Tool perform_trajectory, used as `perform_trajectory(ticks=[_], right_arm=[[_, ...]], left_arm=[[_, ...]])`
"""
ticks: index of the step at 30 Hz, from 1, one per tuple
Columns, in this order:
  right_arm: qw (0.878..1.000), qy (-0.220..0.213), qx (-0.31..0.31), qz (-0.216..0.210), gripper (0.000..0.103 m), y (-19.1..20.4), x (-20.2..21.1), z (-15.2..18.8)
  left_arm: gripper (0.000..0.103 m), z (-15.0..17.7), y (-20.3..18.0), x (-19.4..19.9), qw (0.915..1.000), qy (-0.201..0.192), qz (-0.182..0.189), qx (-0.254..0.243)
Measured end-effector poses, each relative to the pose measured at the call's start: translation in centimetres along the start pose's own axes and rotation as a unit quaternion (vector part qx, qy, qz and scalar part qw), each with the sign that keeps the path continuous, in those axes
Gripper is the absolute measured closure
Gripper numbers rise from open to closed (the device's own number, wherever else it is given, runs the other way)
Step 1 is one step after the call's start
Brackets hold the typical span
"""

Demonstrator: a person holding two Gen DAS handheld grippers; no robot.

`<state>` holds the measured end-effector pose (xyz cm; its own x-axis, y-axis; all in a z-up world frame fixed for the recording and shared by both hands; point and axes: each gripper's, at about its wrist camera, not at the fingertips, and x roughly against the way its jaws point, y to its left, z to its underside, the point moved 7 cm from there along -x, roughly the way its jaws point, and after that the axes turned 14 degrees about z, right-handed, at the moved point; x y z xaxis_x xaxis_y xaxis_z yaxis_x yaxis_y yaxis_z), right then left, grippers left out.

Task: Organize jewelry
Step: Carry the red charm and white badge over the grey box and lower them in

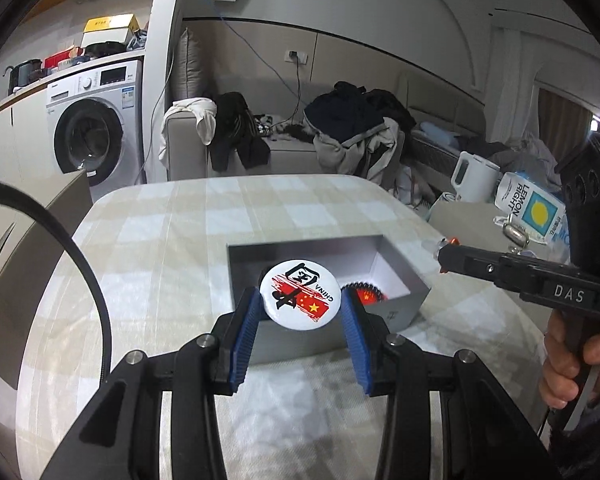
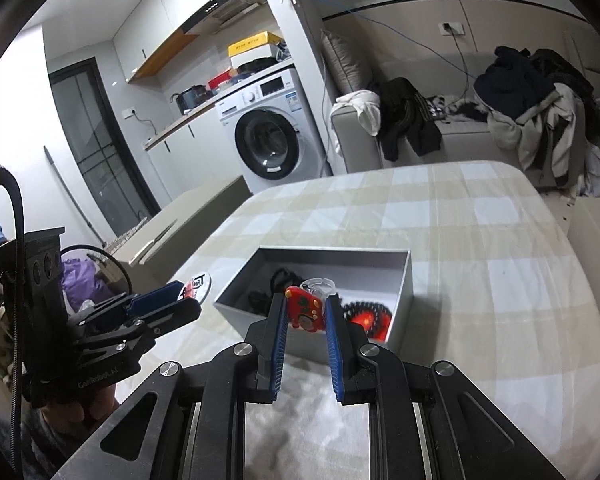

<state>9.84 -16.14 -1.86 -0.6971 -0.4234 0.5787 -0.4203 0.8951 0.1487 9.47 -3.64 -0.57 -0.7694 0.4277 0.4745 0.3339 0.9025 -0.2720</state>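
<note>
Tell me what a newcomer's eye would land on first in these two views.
First the white round badge printed CHINA, gripped between the left gripper pads above the near edge of the grey box. Next the red charm clamped in the right gripper, also over the box, where a red and black bracelet lies inside.

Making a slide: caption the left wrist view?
Left gripper holds a round badge above the grey box.
</note>
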Motion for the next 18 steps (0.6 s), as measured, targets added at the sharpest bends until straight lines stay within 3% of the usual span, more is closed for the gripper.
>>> perform_trajectory(ticks=[12, 18], right_arm=[[1.0, 0.018, -0.017, -0.009, 0.085, -0.5, -2.0, -0.3], [0.998, 0.049, -0.038, -0.014, 0.085, -0.7, -4.4, -0.2]], left_arm=[[0.068, -0.4, 0.6, -1.3, 1.0, 0.001, -0.002, 0.005], [0.068, 0.0, 1.0, -2.9, 0.9998, 0.017, -0.002, 0.008]])
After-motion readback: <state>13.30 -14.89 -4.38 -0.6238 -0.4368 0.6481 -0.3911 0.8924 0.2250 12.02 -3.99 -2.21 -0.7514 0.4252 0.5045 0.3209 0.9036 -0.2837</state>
